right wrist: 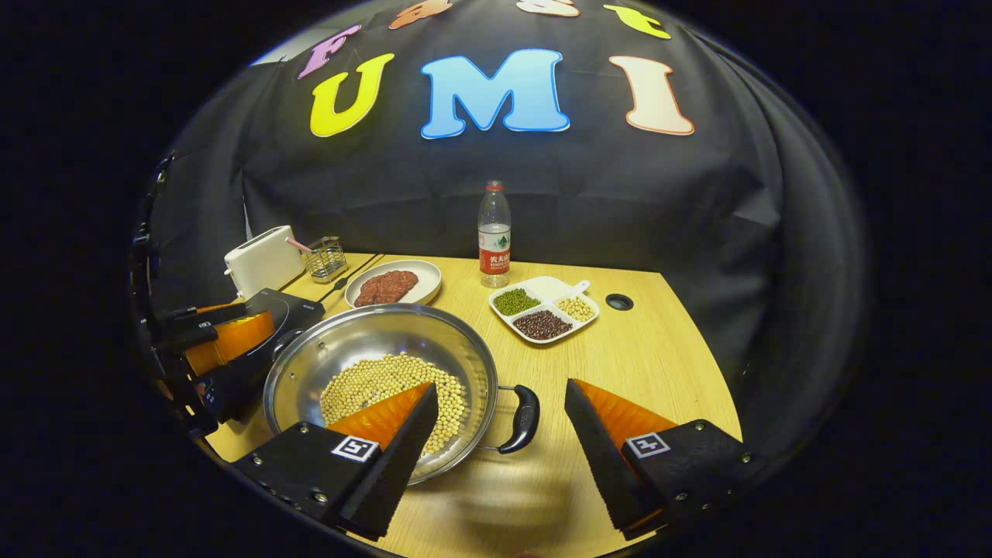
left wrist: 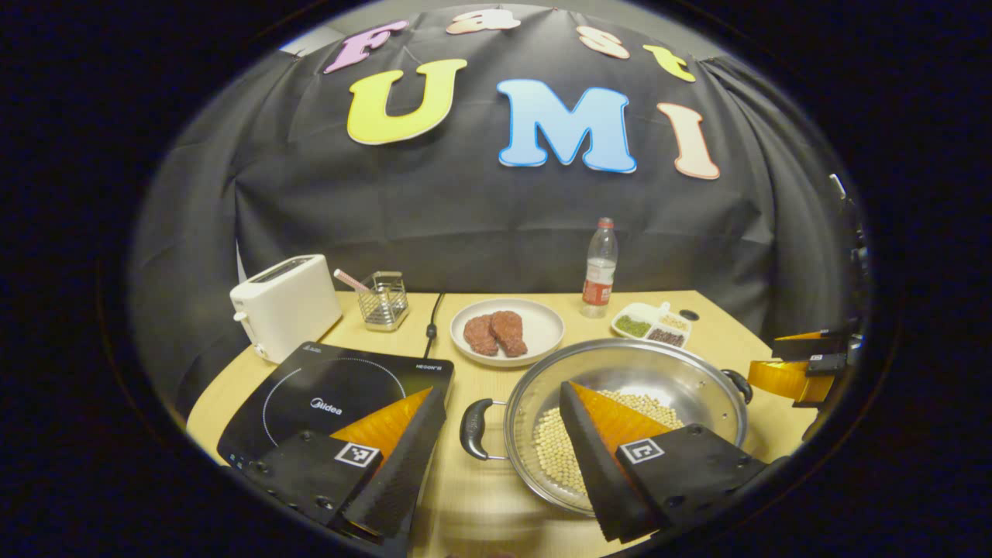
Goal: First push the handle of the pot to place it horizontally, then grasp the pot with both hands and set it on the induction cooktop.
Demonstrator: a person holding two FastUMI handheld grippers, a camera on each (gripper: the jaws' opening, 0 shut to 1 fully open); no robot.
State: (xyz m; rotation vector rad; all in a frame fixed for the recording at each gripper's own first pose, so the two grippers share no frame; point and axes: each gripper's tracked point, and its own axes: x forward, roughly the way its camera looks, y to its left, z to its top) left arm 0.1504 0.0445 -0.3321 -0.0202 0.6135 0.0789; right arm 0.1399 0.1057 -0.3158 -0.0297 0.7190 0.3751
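Observation:
A steel pot (left wrist: 643, 368) holding soybeans sits on the wooden table, right of the black induction cooktop (left wrist: 333, 387). Its two black handles lie side to side. My left gripper (left wrist: 504, 389) is open, with the pot's left handle (left wrist: 474, 428) between and just below its fingertips; one finger reaches over the pot. In the right gripper view the pot (right wrist: 372, 341) is at centre left, and my right gripper (right wrist: 501, 386) is open around the right handle (right wrist: 523, 418). The cooktop (right wrist: 293, 306) lies beyond the pot's far side there.
At the back stand a white toaster (left wrist: 285, 304), a wire holder (left wrist: 385, 298), a plate of meat (left wrist: 508, 329), a water bottle (left wrist: 600, 271) and a divided dish of beans (right wrist: 546, 308). A round hole (right wrist: 618, 301) is in the tabletop at the right.

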